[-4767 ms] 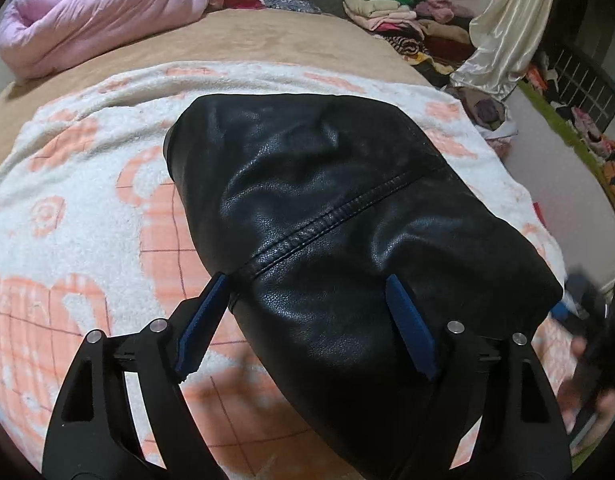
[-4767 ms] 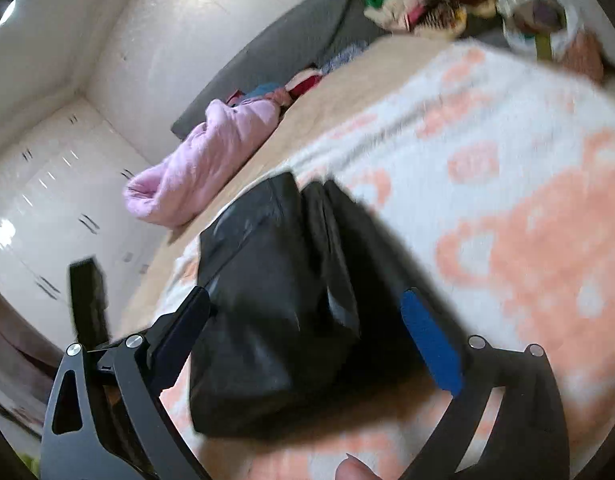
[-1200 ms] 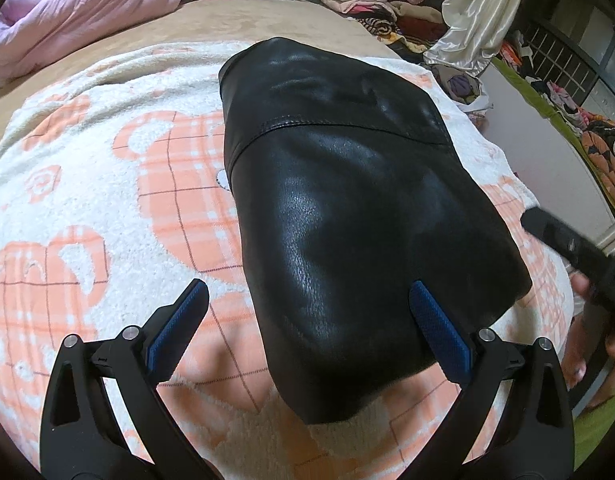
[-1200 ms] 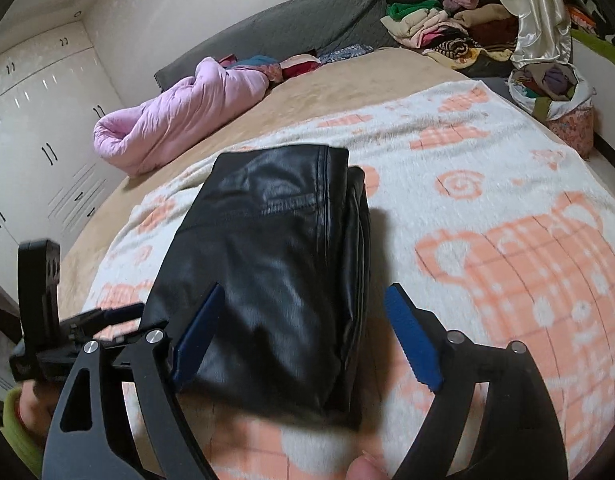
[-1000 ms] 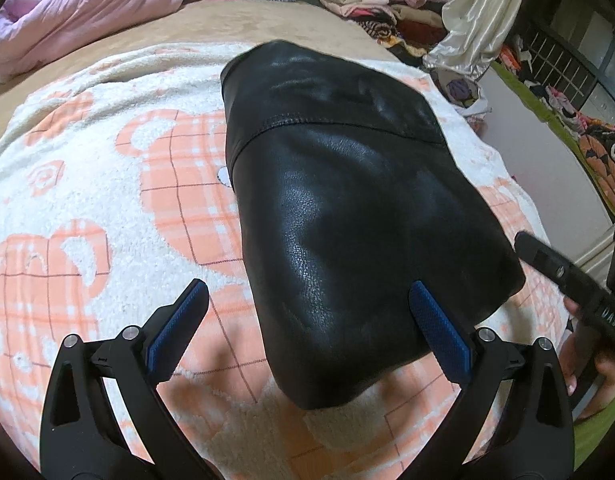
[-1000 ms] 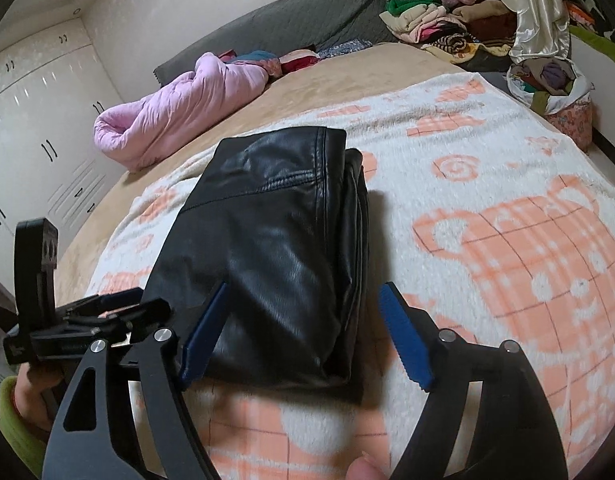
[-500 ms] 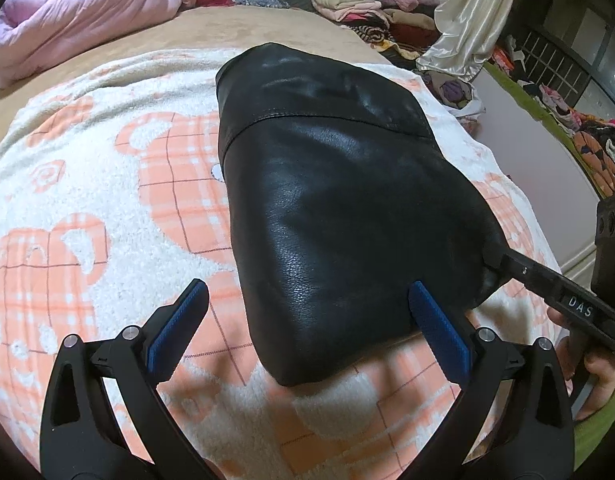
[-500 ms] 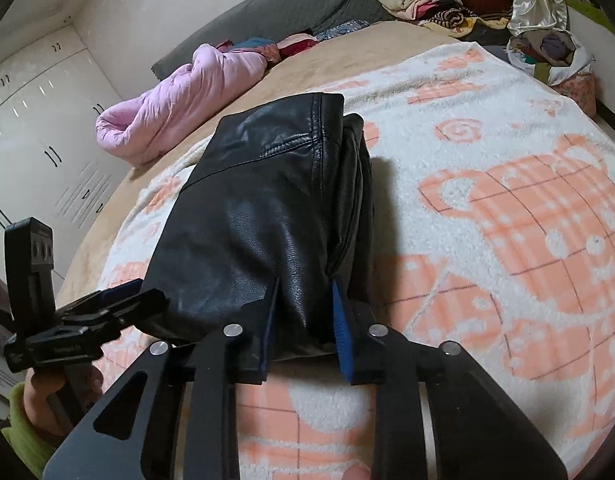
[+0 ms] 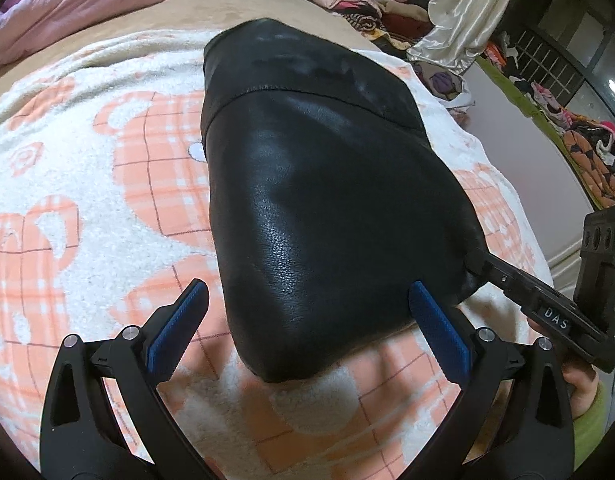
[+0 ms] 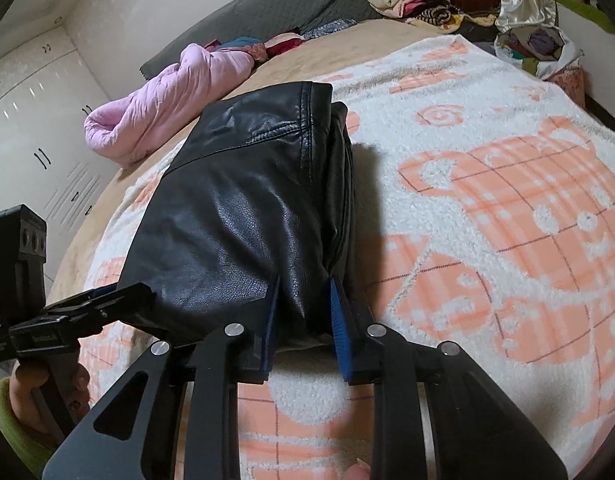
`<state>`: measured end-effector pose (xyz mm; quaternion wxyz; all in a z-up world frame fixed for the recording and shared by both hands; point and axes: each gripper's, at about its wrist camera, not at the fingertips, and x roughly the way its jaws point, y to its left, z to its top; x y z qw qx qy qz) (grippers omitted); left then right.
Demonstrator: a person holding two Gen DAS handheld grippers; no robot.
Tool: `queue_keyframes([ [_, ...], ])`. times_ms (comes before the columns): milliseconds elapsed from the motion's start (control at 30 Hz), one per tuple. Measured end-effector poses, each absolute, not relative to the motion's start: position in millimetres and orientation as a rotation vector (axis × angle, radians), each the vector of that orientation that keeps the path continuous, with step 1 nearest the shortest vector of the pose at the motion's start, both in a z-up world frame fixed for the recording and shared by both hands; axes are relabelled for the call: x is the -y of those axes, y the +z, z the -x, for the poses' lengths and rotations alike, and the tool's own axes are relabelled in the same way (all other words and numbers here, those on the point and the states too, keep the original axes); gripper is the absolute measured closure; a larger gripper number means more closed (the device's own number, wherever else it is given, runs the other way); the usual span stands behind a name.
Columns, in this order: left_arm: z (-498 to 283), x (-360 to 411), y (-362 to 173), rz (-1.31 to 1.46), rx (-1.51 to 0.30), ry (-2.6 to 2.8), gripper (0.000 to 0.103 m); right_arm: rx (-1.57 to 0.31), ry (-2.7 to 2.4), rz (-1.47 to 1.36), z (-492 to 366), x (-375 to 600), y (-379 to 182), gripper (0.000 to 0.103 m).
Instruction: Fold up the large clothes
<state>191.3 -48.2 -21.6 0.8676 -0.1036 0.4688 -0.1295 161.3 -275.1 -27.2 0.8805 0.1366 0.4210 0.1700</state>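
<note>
A folded black leather garment (image 9: 323, 200) lies in a thick bundle on a white fleece blanket with orange checked bears (image 9: 87, 184), spread over a bed. Its near rounded end points toward the person, and its far end, crossed by a stitched seam, points toward the rolled pink quilt (image 10: 167, 108) and the grey headboard cushion (image 10: 267, 8).

The right tongs (image 10: 303, 312) are clamped on the near right corner of the bundle: both blue pads (image 10: 337, 312) press into the stacked edge, with a fold of leather pinched between them. In the left wrist view the same tool reaches in from the right and meets that corner. The left tongs (image 9: 307, 320) stand wide apart and hold nothing; they hover just in front of the near end, their blue pads on either side of it and touching neither.

The garment looks heavy and fairly stiff for clothing. Its glossy, grained surface is probably slippery against the pads, and the layers may slide over one another when lifted. Because it holds its shape, a single corner grip would likely let the rest sag or unfold. The best holds seem to be the two near corners, gripping through all layers at the thick edge. The seamed hem on the right side looks firmer and less likely to slip. The left near corner is not yet taken.
</note>
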Motion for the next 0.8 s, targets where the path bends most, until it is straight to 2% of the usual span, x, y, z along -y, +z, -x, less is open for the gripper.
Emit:
queue_keyframes([
  [100, -192.5, 50.4, -25.0, 0.224, -0.992, -0.272, 0.009, -0.889, 0.353, -0.288, -163.9, 277.1, -29.3, 0.072],
  [167, -193.4, 49.9, -26.3, 0.240, -0.995, -0.278, 0.009, -0.903, 0.343, -0.300, -166.2, 280.2, -31.9, 0.058],
  [233, -196.1, 47.5, -26.5, 0.264, -1.002, -0.292, 0.009, -0.926, 0.355, -0.344, -170.7, 286.9, -36.9, 0.050],
  [300, -201.7, 40.3, -24.2, 0.299, -0.999, -0.298, 0.009, -0.941, 0.359, -0.370, -173.7, 292.1, -39.7, 0.035],
  [367, -207.3, 30.5, -22.2, 0.347, -0.995, -0.307, 0.009, -0.949, 0.387, -0.402, -176.6, 297.1, -38.4, 0.031],
  [500, -223.7, 2.6, -19.3, 0.490, -0.981, -0.336, 0.009, -0.939, 0.428, -0.460, -184.9, 304.6, -26.2, 0.008],
  [567, -237.7, -5.4, -23.4, 0.516, -1.015, -0.326, 0.010, -0.940, 0.477, -0.534, -199.3, 308.5, -20.2, 0.005],
  [800, -273.3, -3.6, -46.4, 0.582, -1.109, -0.399, 0.010, -1.077, 0.589, -0.602, -265.1, 298.6, -30.0, 0.005],
])
